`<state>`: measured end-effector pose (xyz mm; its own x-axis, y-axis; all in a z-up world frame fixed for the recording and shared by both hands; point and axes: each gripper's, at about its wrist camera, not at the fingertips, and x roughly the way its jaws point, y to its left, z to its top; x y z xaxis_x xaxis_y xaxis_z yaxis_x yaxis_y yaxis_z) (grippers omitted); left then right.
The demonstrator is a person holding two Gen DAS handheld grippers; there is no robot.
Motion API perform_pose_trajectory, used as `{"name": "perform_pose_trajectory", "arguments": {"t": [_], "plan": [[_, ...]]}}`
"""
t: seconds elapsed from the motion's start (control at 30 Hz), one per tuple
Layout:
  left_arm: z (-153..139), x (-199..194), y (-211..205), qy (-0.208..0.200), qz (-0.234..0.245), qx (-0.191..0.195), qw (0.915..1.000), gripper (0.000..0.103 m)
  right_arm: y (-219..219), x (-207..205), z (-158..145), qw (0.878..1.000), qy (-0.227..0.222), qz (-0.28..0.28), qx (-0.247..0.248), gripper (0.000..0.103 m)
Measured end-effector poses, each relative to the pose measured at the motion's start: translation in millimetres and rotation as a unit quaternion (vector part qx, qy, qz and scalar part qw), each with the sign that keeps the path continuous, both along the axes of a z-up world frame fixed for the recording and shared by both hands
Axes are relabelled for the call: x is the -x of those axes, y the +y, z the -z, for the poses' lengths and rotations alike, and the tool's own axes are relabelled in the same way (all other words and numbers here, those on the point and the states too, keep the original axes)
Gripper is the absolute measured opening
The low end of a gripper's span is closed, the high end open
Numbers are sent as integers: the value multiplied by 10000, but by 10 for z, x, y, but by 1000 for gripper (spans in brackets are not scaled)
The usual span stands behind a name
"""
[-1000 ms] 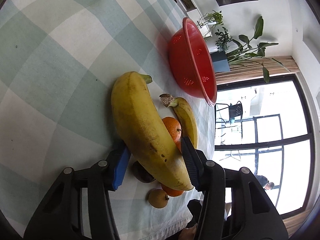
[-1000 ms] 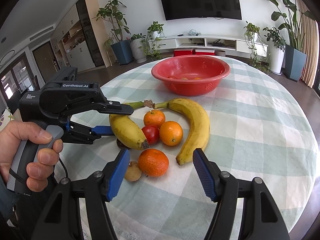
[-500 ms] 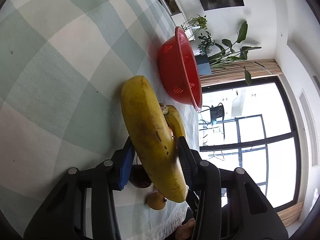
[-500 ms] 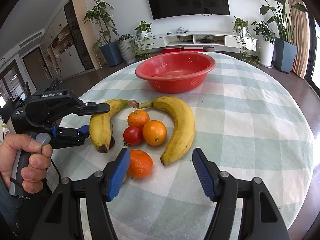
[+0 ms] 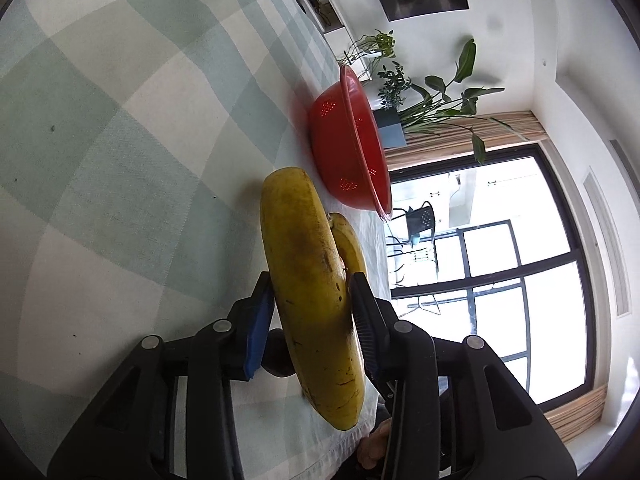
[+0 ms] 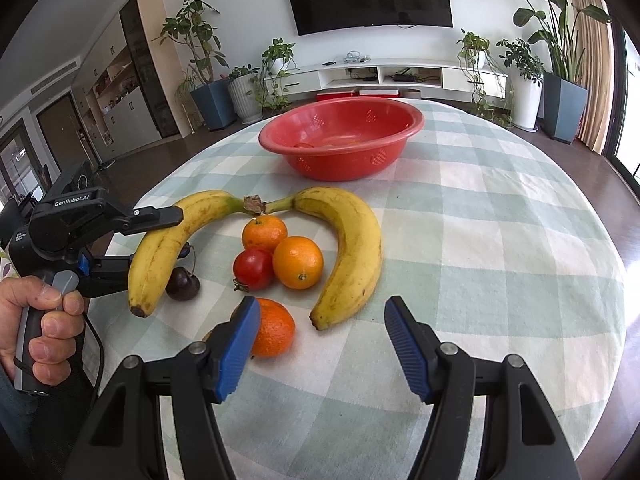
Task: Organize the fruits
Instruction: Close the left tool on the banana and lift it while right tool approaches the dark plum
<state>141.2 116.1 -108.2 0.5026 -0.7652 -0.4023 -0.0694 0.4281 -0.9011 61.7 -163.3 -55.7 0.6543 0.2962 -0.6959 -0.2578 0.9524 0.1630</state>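
Left wrist view: your left tongs (image 5: 312, 312) were clamped on the near banana (image 5: 308, 280), its skin pressed between the blue pad on one side and the black finger on the other. The second banana (image 5: 352, 244) lay just behind it, mostly hidden. A dark cherry (image 5: 276, 356) sat beneath the gripped banana on the checked bench (image 5: 120, 140). The red bowl (image 5: 344, 148) stood farther off on the cloth, apart from the bananas.

Right wrist view: your right tongs (image 6: 320, 344) hung released above the near edge of the bench (image 6: 500, 248), their blue pads wide apart with nothing between them. The left tongs (image 6: 160, 236), in your left hand (image 6: 44, 320), gripped the left banana (image 6: 168, 240) about halfway along its length. Its stem met the stem of the right banana (image 6: 352, 252), the two curving around a mandarin (image 6: 264, 232), a tomato (image 6: 254, 268) and an orange (image 6: 298, 262) that touched one another. The cherry (image 6: 182, 284) rested just beside the left banana. A second mandarin (image 6: 274, 332) lay near, partly behind the left pad of the right tongs. The red bowl (image 6: 340, 148) stood at the far side, some fruit showing inside.
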Motion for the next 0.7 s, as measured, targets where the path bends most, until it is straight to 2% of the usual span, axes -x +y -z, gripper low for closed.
{"name": "perform_pose_trajectory", "arguments": {"t": [0.17,0.43,0.53,0.7], "plan": [[-3,82,59,-102,25,246,9996,35,-8,27,-63,9998,-205,-15,-58,67],[-22,181,154,-238,44,559,9981,34,15,29,-63,9998,-210,-76,-11,61],[-54,238,223,-279,7,590,9979,34,34,42,-66,9997,-221,-139,-8,61],[-76,336,329,-278,-62,417,9987,32,143,82,-102,9989,-306,-356,61,61]]}}
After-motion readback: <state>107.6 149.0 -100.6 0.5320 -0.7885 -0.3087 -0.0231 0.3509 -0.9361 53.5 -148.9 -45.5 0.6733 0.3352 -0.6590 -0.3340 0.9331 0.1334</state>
